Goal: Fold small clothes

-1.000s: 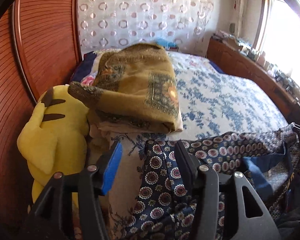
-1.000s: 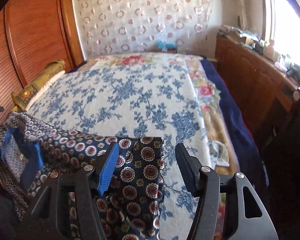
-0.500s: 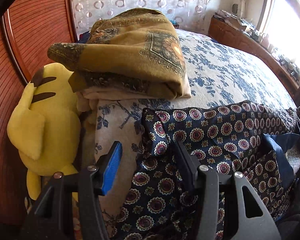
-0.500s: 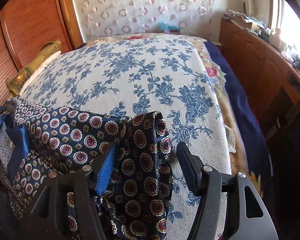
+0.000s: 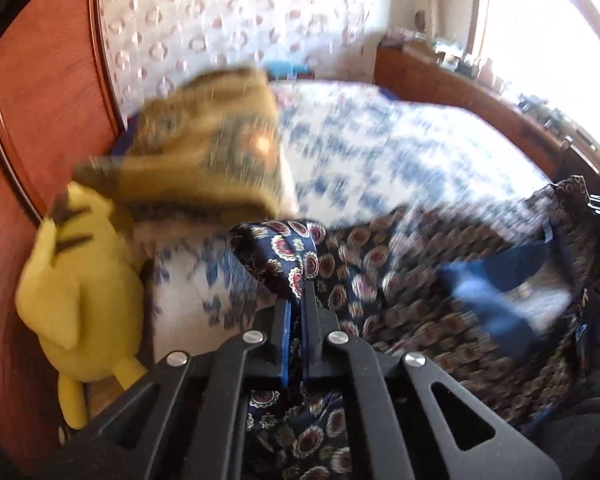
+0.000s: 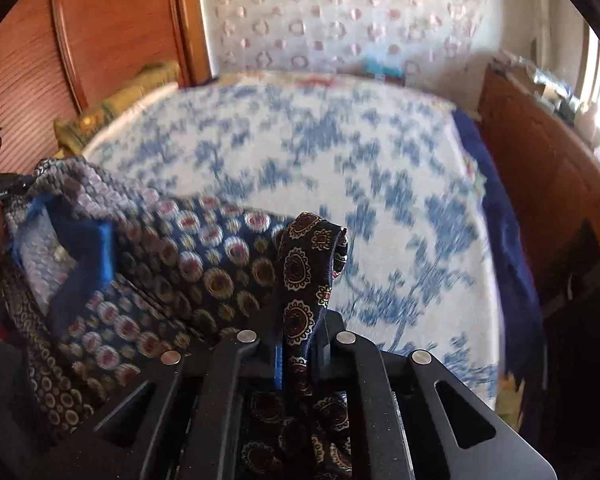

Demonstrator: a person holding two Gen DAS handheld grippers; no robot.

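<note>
A dark navy garment with red and cream medallions (image 5: 412, 272) (image 6: 204, 264) lies on the near part of the bed, its blue lining showing. My left gripper (image 5: 296, 304) is shut on a bunched corner of the cloth, which sticks up between the jaws. My right gripper (image 6: 300, 336) is shut on the garment's other corner, a fold standing upright between its fingers. The cloth stretches between the two grips. Both views are blurred by motion.
The bed (image 6: 340, 152) wears a white cover with blue flowers. A folded olive-gold blanket (image 5: 212, 148) and a yellow plush toy (image 5: 76, 280) sit at the left by the wooden headboard (image 5: 40, 80). A wooden sideboard (image 6: 540, 168) runs along the right, under a bright window.
Both grippers went from open around the garment's corners to shut on them. Both views have shifted, and the cloth now rises at each grip.
</note>
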